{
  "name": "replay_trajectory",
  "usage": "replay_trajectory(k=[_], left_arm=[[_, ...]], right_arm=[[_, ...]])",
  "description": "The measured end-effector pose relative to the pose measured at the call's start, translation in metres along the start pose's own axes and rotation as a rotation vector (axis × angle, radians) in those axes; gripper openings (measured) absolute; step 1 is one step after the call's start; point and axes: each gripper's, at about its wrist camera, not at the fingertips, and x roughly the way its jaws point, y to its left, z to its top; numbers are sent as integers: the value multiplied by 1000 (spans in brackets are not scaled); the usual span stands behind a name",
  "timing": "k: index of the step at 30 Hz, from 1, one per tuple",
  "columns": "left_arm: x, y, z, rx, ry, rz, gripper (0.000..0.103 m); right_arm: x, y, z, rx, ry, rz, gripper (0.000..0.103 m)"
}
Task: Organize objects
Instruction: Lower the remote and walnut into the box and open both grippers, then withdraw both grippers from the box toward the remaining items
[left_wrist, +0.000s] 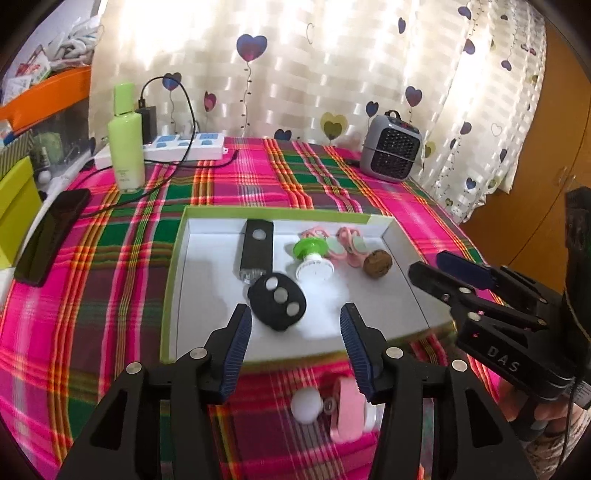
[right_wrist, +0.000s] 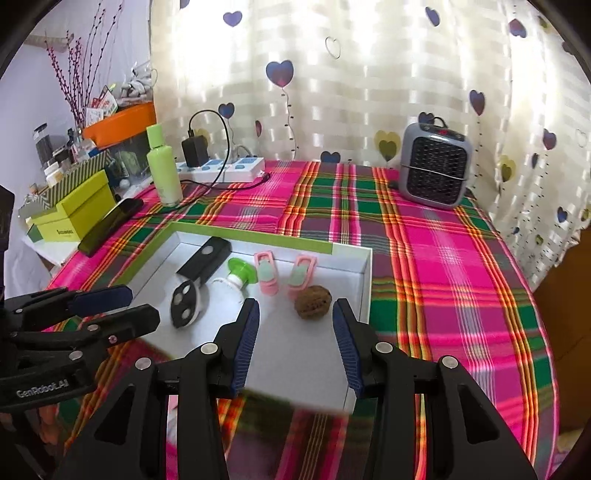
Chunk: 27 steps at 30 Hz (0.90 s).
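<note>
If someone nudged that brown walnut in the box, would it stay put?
Probably not: the walnut looks rounded, so it would likely roll on the smooth floor of the box. Its wrinkled shell should give some grip, and it seems hard and light.

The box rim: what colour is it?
Lime green on the box rim, white inside; the right wrist view shows it best.

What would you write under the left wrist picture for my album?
Open left hand-held gripper hovers over a white tray holding a black key fob, walnut and pink clips.
</note>
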Motion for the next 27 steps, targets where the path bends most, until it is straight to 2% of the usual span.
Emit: replay_trajectory(k=[12,23,27], left_arm=[[-28,-1,-29,29,-13,12,49],[-38,8,-48,55,-16,108,49],[-38,10,-52,58,-7,115,49]], right_arm=[[-27,18,-31,50,-6,26,43],[-26,30,-55,69,47,79,43],[-29,32,-59,65,45,90,43]])
